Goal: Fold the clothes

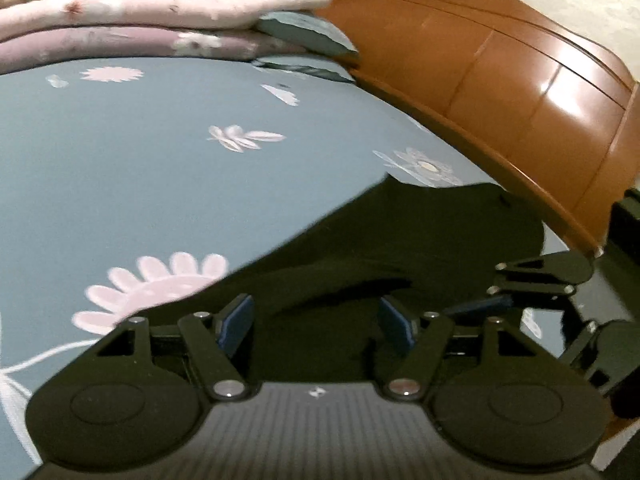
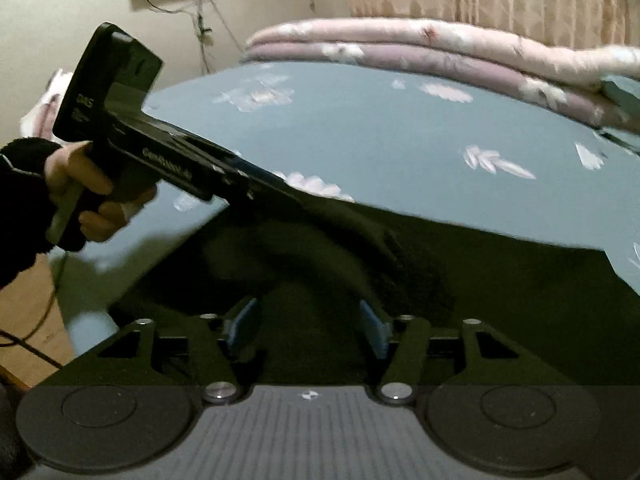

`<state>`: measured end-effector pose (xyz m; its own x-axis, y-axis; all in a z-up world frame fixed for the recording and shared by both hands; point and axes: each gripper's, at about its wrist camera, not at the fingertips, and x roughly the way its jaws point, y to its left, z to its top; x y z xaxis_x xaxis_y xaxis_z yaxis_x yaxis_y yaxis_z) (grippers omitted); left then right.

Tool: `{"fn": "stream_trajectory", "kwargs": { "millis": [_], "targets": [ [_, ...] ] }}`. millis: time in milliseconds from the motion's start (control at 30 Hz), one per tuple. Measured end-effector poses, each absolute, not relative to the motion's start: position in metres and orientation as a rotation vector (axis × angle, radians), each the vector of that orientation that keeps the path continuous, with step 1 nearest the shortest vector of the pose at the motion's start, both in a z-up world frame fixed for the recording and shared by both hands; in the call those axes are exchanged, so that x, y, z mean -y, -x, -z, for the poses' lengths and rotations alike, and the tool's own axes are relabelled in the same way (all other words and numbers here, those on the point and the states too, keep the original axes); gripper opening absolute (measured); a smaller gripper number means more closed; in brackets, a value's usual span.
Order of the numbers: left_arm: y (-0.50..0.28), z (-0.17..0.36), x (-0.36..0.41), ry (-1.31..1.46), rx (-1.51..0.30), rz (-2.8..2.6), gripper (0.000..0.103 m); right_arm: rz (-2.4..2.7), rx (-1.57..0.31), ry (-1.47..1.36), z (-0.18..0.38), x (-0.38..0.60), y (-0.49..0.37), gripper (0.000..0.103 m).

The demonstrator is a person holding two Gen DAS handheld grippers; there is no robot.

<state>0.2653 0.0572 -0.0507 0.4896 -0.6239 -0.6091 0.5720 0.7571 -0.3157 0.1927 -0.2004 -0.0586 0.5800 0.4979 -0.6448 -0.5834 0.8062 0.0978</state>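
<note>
A black garment [image 1: 400,240] lies spread on the blue flowered bedsheet [image 1: 120,160], near the bed's edge. My left gripper [image 1: 316,324] hovers over the cloth with its blue pads [image 1: 236,324] wide apart and nothing pinched between them. In the right wrist view the garment [image 2: 460,280] fills the lower half. My right gripper [image 2: 308,326] stands open above it, with dark cloth showing in the gap but not clamped. A hand in a black sleeve [image 2: 80,184] holds the left gripper [image 2: 256,180], whose tips reach the garment's far left edge. The right gripper [image 1: 500,296] shows at the right in the left wrist view.
A glossy brown wooden headboard [image 1: 520,100] borders the bed on the right. Folded pink and mauve quilts [image 2: 400,40] are stacked along the far side, with a dark pillow corner [image 1: 304,32]. Wooden floor with a cable [image 2: 32,320] lies left of the bed.
</note>
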Motion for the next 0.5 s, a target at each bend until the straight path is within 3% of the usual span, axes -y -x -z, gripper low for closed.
{"fn": "stream_trajectory", "kwargs": {
  "millis": [233, 500],
  "targets": [
    [-0.280, 0.071, -0.042, 0.050, -0.818, 0.652, 0.069, -0.595, -0.779, 0.152, 0.085, 0.195, -0.185, 0.064],
    [-0.269, 0.042, -0.008, 0.014, -0.780, 0.810, 0.072, -0.613, -0.742, 0.124, 0.071, 0.191, -0.161, 0.070]
  ]
}}
